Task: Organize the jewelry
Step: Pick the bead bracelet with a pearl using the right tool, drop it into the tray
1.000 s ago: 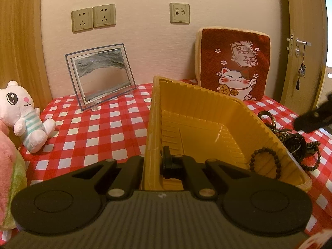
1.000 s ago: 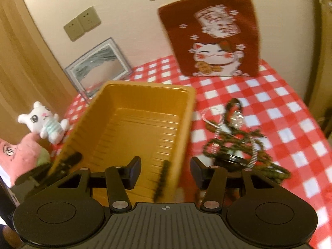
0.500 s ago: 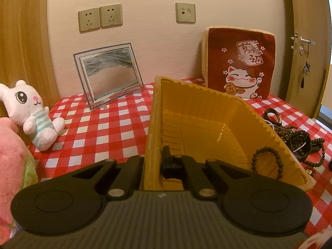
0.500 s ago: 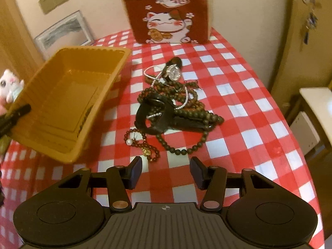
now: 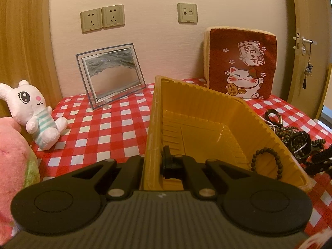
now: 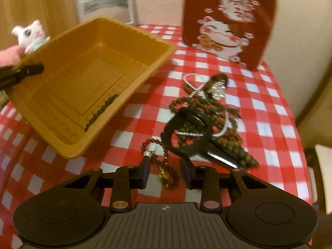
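checked cloth point(image 6: 259, 105), cat cushion point(image 6: 226, 22) behind

Red-and-white checked table with jewelry, toys and props on it

The table point(image 6: 259, 105) wore a red-and-white checked cloth. A tangled heap of jewelry point(image 6: 205, 124) lay on it right of centre: dark bead strands, a silver chain and a black watch, with a small dark red bead bracelet point(image 6: 159, 157) at the heap's near edge. At the back, a red lucky-cat cushion point(image 5: 240, 62) stood propped against the wall, and a framed sand picture point(image 5: 111, 73) stood tilted on its clear stand. A white plush bunny point(image 5: 35, 114) sat at the left edge, beside a pink plush toy point(image 5: 14, 155).
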The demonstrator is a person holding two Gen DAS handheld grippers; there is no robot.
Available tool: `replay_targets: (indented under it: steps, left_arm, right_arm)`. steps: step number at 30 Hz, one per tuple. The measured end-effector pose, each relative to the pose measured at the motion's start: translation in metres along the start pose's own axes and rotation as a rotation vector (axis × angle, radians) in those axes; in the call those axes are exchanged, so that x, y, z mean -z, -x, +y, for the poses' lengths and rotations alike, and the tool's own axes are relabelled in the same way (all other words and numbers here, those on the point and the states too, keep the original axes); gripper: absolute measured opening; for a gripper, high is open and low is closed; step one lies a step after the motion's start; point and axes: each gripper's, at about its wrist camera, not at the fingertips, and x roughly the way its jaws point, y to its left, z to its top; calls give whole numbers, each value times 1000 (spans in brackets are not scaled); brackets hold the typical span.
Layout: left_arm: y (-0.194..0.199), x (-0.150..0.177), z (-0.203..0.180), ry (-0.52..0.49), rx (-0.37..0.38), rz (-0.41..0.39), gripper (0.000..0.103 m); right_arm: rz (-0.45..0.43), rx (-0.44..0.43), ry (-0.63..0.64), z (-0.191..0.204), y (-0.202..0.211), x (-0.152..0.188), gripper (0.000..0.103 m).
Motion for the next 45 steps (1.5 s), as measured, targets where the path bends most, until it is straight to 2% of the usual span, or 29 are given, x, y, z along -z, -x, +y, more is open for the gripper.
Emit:
replay_targets:
  steps: [5,7,11,19,26,33,39,45]
  left_arm:
    - [0,-1,2,4,-1,-1,2]
    - [1,-1,2,8,-1,-1,2]
    - [1,-1,3,12,-1,-1,2]
    - [1,-1,3,10,-1,-2,2]
    - [1,-2,1,10,-2,-2,2]
    - [2,-3,-1,12,-2,-3,2]
    - [2,-3,-2,12,0,-4,2]
    - [2,-3,-4,8,-2,-4,2]
  right_arm:
    - [33,-20,81,4,-14,0,24]
    - [44,-36,93,5,-14,0,8]
    - [48,-40,109,10,-10,1,5]
    - [-26,-60,44,11,22,0,5]
    - [-139,-94,-72,-4,61,-21,5]
    - [-188,-119,-151,-15,92,-38,5]
    - [-206,-141,-150,-7,101,-49,5]
    - [-232,-236,-126,15,97,-65,5]
